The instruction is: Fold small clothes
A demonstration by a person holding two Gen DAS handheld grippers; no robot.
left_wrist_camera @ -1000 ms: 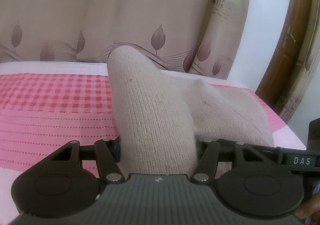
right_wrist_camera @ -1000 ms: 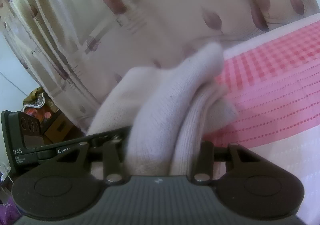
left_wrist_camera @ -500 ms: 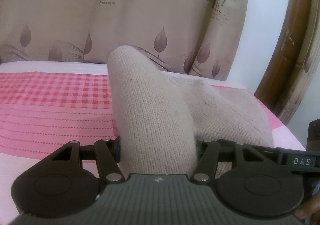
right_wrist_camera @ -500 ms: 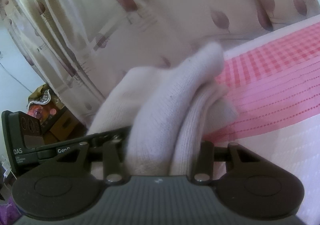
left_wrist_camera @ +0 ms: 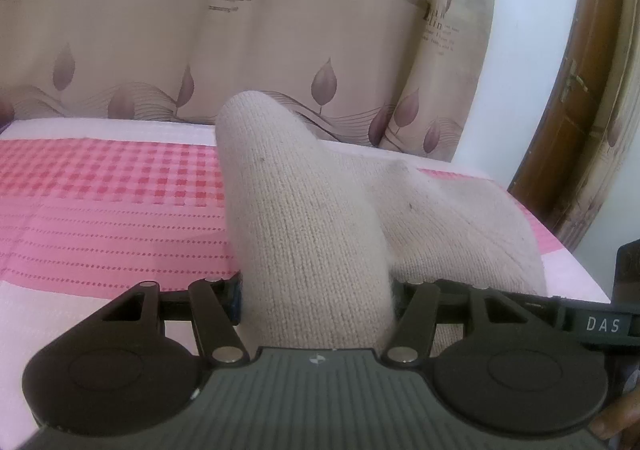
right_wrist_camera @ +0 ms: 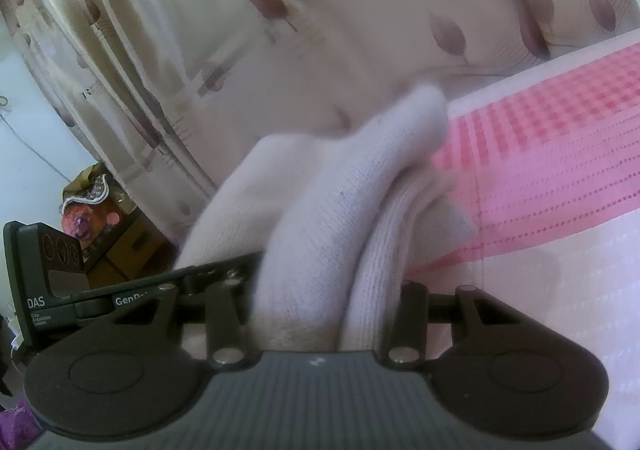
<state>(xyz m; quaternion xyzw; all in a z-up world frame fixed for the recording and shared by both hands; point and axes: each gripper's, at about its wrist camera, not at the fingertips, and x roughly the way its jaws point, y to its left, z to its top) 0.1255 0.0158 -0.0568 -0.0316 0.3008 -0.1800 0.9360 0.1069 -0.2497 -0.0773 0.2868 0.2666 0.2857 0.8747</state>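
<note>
Left wrist view: your left gripper (left_wrist_camera: 316, 290) is clamped on a thick bunch of the beige knit garment (left_wrist_camera: 304, 217), which fills the whole gap between the jaws and rises ahead of them in a rounded fold. The rest of the garment drapes off to the right of that fold, lifted above the pink checked bedspread (left_wrist_camera: 100, 185); the leaf-print curtain (left_wrist_camera: 160, 41) hangs behind the bedspread's far edge. Right wrist view: your right gripper (right_wrist_camera: 326, 306) also grips the knit garment (right_wrist_camera: 320, 234), here as two stacked folds pinched side by side between the jaws, with the bedspread (right_wrist_camera: 560, 169) to the right of the folds. Frame is blurred, so edge detail is unclear. Handling judgement: the knit looks soft, light and limp, with a rough surface that should not slip from the pads; it will sag between your two holds and stretch if pulled hard. Best hold is at a hem or corner, thin layers rather than a bunched wad, so the fold lands flat on the bedspread.
</note>
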